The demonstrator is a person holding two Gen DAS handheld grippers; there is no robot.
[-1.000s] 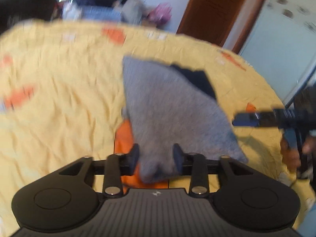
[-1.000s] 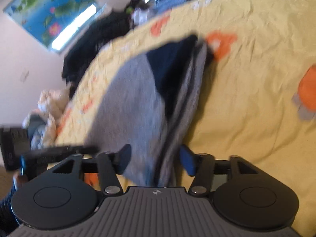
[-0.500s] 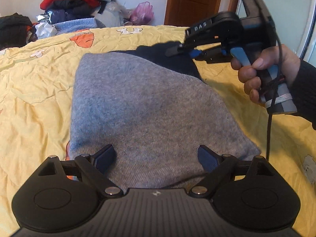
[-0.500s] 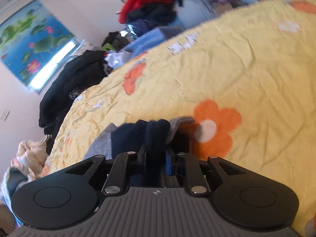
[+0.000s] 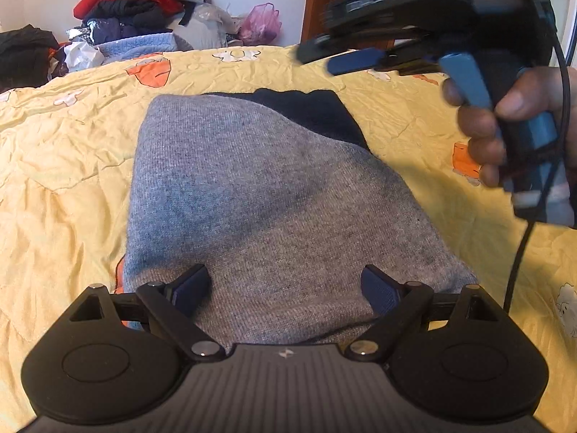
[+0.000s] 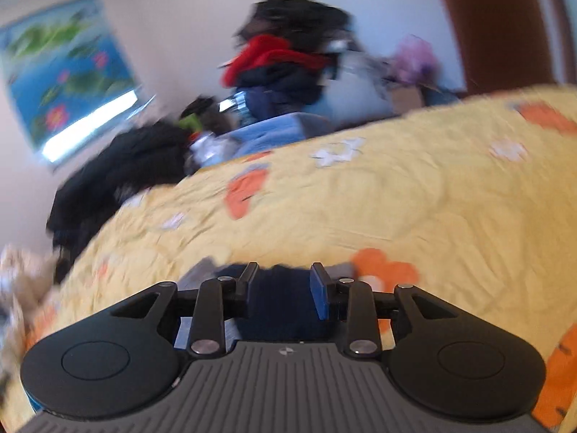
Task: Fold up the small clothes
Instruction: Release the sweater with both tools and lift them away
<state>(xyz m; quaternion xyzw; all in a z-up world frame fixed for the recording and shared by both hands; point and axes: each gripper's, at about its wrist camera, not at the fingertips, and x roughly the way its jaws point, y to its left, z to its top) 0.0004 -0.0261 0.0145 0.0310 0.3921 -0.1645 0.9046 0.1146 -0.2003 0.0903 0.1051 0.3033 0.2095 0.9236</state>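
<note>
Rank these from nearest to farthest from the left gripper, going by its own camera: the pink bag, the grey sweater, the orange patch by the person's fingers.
1. The grey sweater, lying right under the left gripper, whose jaws stand wide open.
2. The orange patch, on the yellow bedspread to the right.
3. The pink bag, beyond the bed by the wooden door.

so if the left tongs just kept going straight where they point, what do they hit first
Most likely the grey sweater lying folded on the yellow bedspread; the left tongs stand open right over its near edge, angled downward.
</note>
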